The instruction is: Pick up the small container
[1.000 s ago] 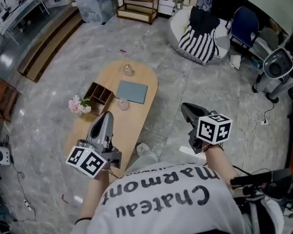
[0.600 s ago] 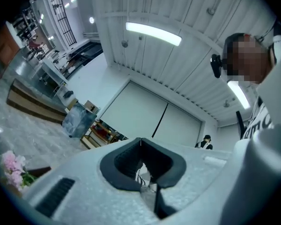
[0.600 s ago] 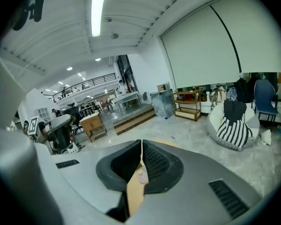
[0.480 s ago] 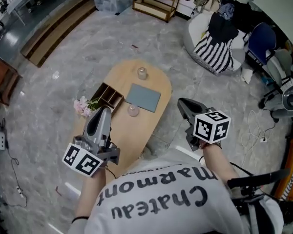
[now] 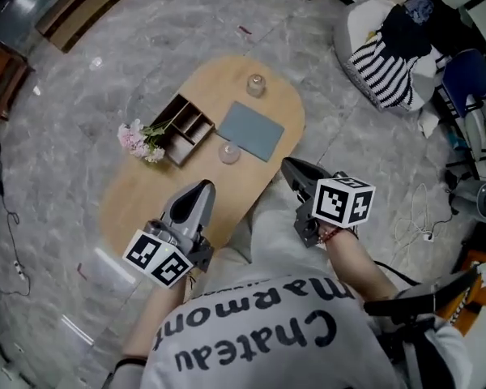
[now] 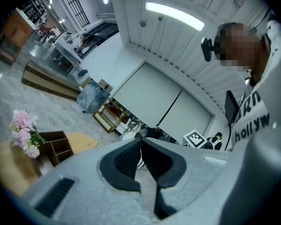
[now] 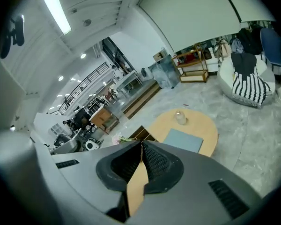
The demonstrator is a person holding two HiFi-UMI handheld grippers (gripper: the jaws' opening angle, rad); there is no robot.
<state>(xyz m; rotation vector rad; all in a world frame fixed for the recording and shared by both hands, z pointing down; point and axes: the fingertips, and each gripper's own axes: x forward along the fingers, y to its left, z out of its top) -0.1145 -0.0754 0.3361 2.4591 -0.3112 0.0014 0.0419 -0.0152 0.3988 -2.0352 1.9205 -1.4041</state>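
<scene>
Tongs shut and empty, both left gripper (image 5: 202,189) and right gripper (image 5: 288,167) hang by the near end of the table (image 5: 138,209), likely poised for the approach, while the small container (image 5: 229,153) stands untouched at the seven o'clock corner of the grey mat (image 5: 251,130), at one o'clock from the left gripper.

Grey marbled floor (image 5: 73,120) spreads around 1 oval wooden table (image 5: 146,199) — a white beanbag (image 5: 353,32) and a blue chair (image 5: 465,74) stand well apart from it; 1 strip light (image 6: 174,14) glows overhead.
</scene>
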